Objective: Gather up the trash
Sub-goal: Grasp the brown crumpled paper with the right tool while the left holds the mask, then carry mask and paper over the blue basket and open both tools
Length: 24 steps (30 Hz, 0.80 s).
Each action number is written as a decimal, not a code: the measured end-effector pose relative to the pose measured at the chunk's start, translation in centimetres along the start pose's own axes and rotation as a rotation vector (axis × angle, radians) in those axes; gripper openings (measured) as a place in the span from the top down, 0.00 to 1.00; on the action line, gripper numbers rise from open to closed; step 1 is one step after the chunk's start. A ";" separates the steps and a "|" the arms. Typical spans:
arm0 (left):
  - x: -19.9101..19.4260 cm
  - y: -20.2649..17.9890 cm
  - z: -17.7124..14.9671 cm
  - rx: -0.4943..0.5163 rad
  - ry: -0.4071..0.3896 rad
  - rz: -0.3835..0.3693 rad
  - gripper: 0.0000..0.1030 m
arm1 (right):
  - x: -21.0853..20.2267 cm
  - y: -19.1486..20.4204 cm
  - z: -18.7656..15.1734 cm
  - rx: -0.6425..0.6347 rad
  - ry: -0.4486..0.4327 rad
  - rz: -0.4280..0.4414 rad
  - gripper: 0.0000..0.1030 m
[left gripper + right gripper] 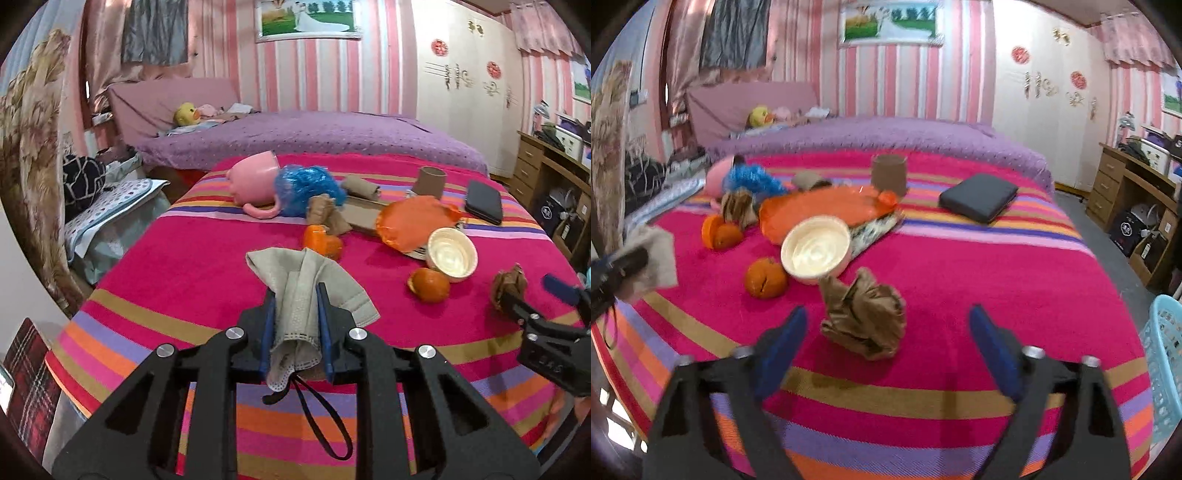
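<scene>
Here the striped blanket [960, 280] covers the near bed, and everything else sits on it or beside it. Toward the blanket's far edge lies a tipped pink mug [255, 181], a blue crinkly bag [308, 186] touching its mouth, with a cardboard tube [430, 181] standing further right and a dark flat case [979, 197] near the blanket's right side. Nearer the blanket's middle, an orange plastic bag [820, 210] lies just behind a cream bowl [816, 249] tilted on its side. An orange peel [765, 278] rests beside the bowl's left, and another peel [721, 232] sits further left. A pale blue basket [1165, 362] stands off the blanket's right edge.

The left gripper [297, 325] is clamped on a grey face mask [299, 291], held above the blanket's near part, its black ear loop dangling. The right gripper [886, 347] has its jaws spread wide, a crumpled brown paper [864, 321] lying on the blanket between the blue pads [783, 347], touching neither.
</scene>
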<state>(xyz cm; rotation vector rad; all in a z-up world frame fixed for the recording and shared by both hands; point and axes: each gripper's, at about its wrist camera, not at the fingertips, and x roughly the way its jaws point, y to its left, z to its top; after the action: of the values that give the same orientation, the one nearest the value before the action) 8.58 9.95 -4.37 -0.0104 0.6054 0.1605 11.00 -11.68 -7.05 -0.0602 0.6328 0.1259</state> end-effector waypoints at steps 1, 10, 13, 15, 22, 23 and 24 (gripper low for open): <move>0.0 0.0 0.1 -0.003 -0.001 0.000 0.81 | 0.4 0.2 0.0 -0.004 0.016 0.006 0.40; -0.5 -2.4 0.3 0.036 -0.030 0.007 0.81 | -0.8 -1.9 0.2 0.049 -0.029 0.098 0.56; -0.7 -3.5 0.6 0.030 -0.016 -0.001 0.81 | -2.1 -3.8 0.8 0.057 -0.059 0.081 0.56; -1.3 -4.8 1.1 0.031 -0.017 -0.016 0.81 | -3.0 -5.8 1.1 0.068 -0.070 0.068 0.56; -3.7 -10.4 3.0 0.037 -0.059 -0.084 0.81 | -6.4 -14.9 1.5 0.101 -0.070 -0.003 0.56; -4.0 -11.2 3.1 0.039 -0.066 -0.094 0.81 | -6.8 -15.8 1.5 0.102 -0.073 -0.017 0.56; -4.4 -12.7 3.2 0.049 -0.075 -0.101 0.81 | -7.6 -17.7 1.4 0.109 -0.079 -0.041 0.56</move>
<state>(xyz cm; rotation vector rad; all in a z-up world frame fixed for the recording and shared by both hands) 8.78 -3.10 0.34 0.0128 0.5330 0.0479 8.16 -29.87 -1.09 0.0369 0.5582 0.0540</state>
